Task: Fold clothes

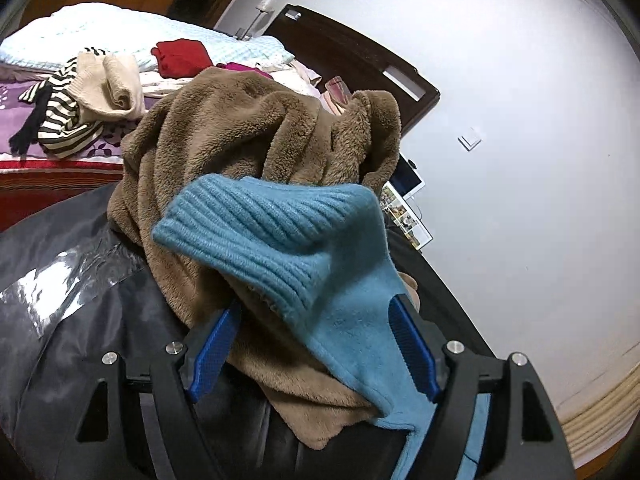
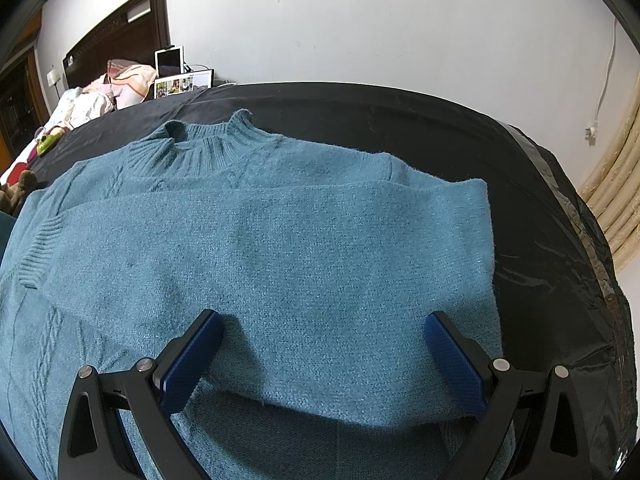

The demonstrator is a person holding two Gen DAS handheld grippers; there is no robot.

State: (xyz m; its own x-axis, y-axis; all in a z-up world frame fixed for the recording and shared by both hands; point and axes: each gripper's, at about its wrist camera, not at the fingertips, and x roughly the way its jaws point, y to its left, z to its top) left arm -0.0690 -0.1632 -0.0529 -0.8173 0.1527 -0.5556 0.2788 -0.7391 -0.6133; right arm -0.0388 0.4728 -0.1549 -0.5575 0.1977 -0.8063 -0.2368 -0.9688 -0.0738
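Our blue sweater (image 2: 256, 240) lies flat across the black-covered counter (image 2: 540, 240), collar toward the far edge, with one sleeve (image 2: 280, 216) already folded across the chest. The right gripper (image 2: 324, 356) hovers open just over the body, holding nothing. The left gripper (image 1: 316, 344) has its jaws spread too, with the ribbed cuff (image 1: 256, 224) draped between them, so it looks loose rather than pinched. A brown fleece (image 1: 224, 140) sits bunched right behind that cuff.

We'd say close properly on the cuff first, then lay this sleeve straight across and keep it off the fleece. No readable labels or writing anywhere.
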